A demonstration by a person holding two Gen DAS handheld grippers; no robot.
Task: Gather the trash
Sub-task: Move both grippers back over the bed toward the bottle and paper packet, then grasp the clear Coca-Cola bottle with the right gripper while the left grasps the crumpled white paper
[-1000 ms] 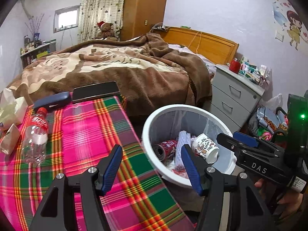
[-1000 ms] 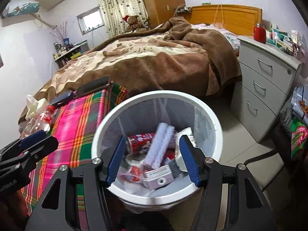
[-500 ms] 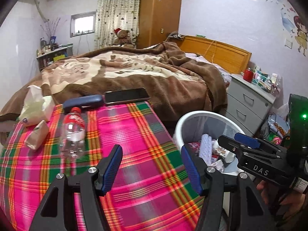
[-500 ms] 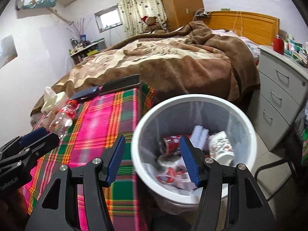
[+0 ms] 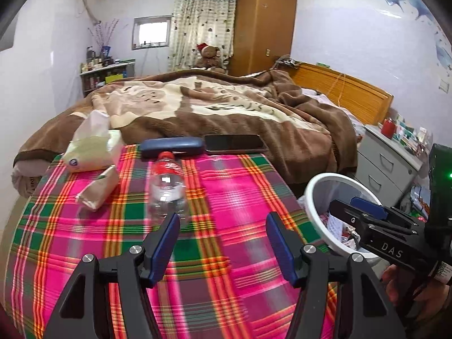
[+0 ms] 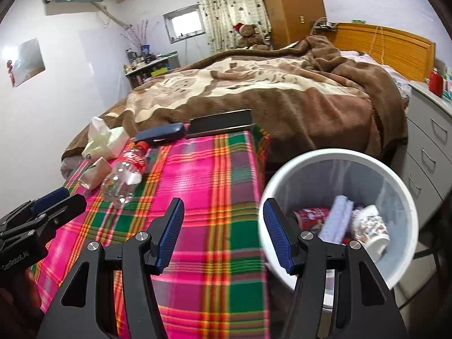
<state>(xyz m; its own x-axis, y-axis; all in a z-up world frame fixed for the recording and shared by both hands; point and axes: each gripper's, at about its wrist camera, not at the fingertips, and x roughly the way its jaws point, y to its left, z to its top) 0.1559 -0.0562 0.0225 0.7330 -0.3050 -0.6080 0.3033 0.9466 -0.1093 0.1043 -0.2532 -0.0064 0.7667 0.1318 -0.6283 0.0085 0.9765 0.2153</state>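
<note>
Both grippers hang above the plaid tablecloth (image 5: 231, 186) with nothing in them: the left gripper (image 5: 223, 237) has its blue pads spread wide apart over the cloth, and the right gripper (image 6: 223, 226) is just as wide, one finger over the cloth and the other over the rim of the white trash bin (image 6: 336, 158). An empty clear plastic bottle (image 5: 167, 189) with a red cap and red label lies on its side on the cloth, just ahead of the left gripper's left finger. To its left lies a small crumpled paper packet (image 5: 99, 188), and beyond that a soft pack of tissues (image 5: 90, 147) at the cloth's far corner. Along the far edge sit a dark blue case (image 5: 172, 146) and a black phone (image 5: 234, 142), side by side, the bottle's cap nearly touching the case. The bin stands beside the table's right edge and holds a red can (image 6: 310, 216), a patterned paper cup (image 6: 371, 226), a pale ribbed piece I can't quite identify, and other scraps. Behind it all is a bed (image 5: 226, 104) under a brown blanket, with a grey drawer unit (image 6: 429, 147) beside it.
</note>
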